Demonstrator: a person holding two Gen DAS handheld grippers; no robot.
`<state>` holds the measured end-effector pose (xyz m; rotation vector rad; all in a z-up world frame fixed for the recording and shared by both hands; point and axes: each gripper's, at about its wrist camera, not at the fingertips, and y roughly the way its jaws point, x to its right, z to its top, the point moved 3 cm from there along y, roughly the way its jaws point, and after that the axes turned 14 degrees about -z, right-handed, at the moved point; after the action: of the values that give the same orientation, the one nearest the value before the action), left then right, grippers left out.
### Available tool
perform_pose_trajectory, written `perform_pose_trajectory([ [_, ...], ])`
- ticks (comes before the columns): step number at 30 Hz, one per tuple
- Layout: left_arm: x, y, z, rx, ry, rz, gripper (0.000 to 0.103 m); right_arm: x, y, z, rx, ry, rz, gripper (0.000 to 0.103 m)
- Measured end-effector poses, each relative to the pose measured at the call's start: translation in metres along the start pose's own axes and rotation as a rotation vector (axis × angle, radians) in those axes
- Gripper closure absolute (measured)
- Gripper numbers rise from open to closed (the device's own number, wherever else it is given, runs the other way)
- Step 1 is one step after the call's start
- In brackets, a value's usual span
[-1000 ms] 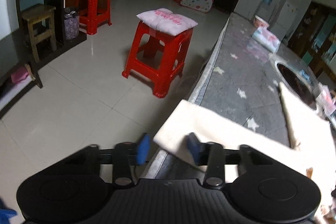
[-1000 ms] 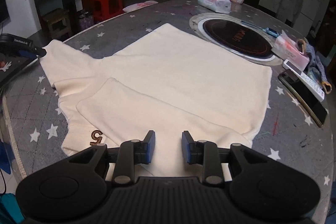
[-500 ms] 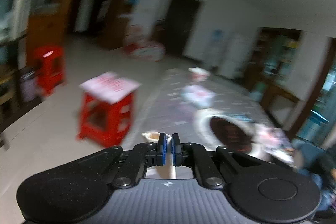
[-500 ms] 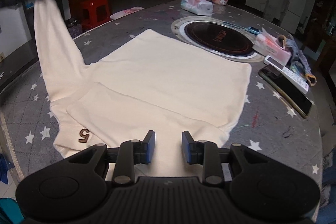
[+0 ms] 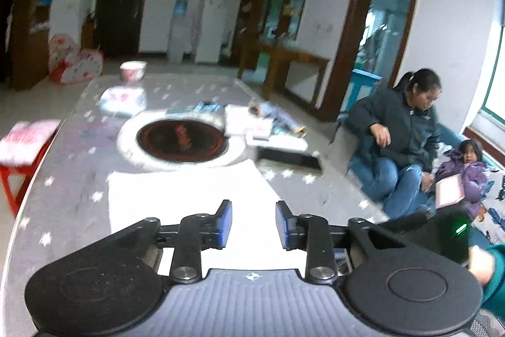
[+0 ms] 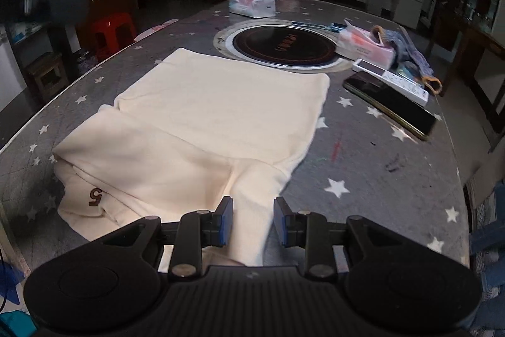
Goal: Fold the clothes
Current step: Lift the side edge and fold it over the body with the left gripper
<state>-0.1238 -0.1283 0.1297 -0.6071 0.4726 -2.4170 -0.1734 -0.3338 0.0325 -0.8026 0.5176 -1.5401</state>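
Beside the round hotplate (image 6: 279, 45), the cream garment (image 6: 202, 128) is laid flat with both sleeves folded inward, presumably for narrowing. Left gripper (image 5: 253, 225): jaws just opened, nothing between them. Right gripper (image 6: 253, 221): spread, hovering over the garment's near edge.

Cream garment (image 6: 221, 116) (partly folded) on table (image 6: 378, 172)

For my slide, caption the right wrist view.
Open right hand-held gripper hovers over a partly folded cream garment on the star-patterned table.
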Motion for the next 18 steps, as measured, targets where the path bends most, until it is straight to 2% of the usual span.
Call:
perform_pose_trajectory([
  [2, -0.017, -0.007, -0.012, -0.021, -0.02, 0.034, 0.069, 0.004, -0.003, 0.0, 0.003, 0.016, 0.006, 0.075],
  [6, -0.047, -0.01, -0.048, -0.12, -0.032, 0.101, 0.062, 0.005, -0.001, 0.004, 0.001, 0.061, 0.056, 0.075],
  [8, -0.064, -0.009, -0.071, -0.173, -0.031, 0.159, 0.062, 0.0, 0.006, 0.006, -0.014, 0.07, 0.085, 0.075],
  [13, -0.089, -0.014, -0.107, -0.23, -0.08, 0.202, 0.061, -0.021, 0.024, 0.007, -0.053, 0.032, 0.098, 0.075],
  [15, -0.093, -0.014, -0.112, -0.235, -0.085, 0.206, 0.059, -0.027, 0.029, 0.008, -0.07, 0.021, 0.1, 0.075],
  [17, -0.096, -0.015, -0.116, -0.24, -0.09, 0.21, 0.059, -0.031, 0.029, 0.008, -0.077, 0.005, 0.086, 0.08],
  [18, -0.096, -0.014, -0.117, -0.241, -0.086, 0.216, 0.059, -0.033, 0.029, 0.008, -0.078, -0.004, 0.078, 0.085],
])
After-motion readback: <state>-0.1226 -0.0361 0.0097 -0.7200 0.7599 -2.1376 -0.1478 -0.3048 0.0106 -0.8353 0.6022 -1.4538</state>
